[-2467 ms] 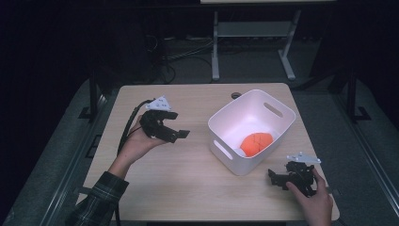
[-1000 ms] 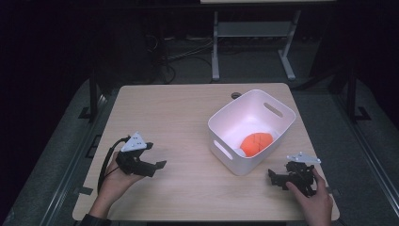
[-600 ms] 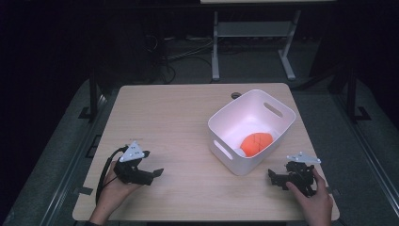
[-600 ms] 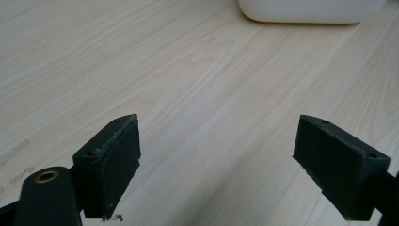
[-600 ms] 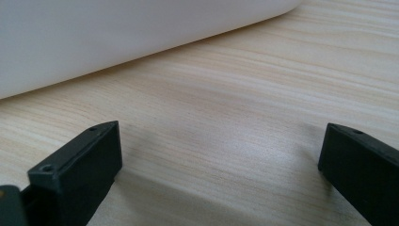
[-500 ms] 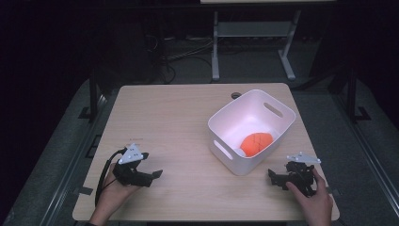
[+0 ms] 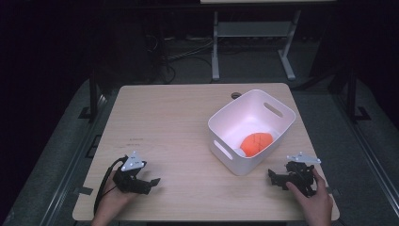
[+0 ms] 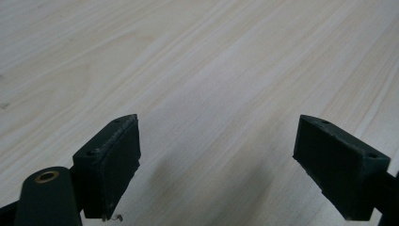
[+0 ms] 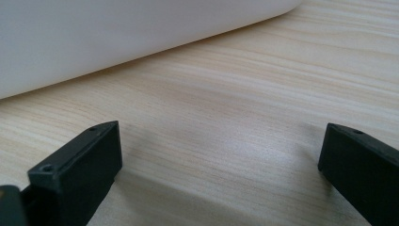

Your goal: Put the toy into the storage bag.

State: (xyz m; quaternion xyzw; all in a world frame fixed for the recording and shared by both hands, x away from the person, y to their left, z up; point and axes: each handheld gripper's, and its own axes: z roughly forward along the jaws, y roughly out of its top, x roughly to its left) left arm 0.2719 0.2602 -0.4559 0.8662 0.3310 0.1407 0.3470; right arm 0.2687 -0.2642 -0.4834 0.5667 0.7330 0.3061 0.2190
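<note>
A white plastic bin (image 7: 277, 104) with handle slots stands on the right half of the wooden table (image 7: 174, 122); an orange round object (image 7: 256, 142) lies inside it. My left gripper (image 7: 149, 183) rests low at the table's front left corner, open, with bare wood between its jaws (image 8: 216, 155). At the front right, beside the bin's near corner, my right gripper (image 7: 272, 178) is also open and holds nothing; its own view has the bin's white wall (image 9: 117, 33) just ahead.
A small dark hole (image 7: 235, 95) sits in the tabletop behind the bin. A grey metal stand (image 7: 251, 33) and cables lie on the dark floor beyond the table. The table's front edge runs close under both hands.
My left gripper has come down from the left middle of the table toward the front left corner. The right gripper, the bin and the orange object have stayed put.
</note>
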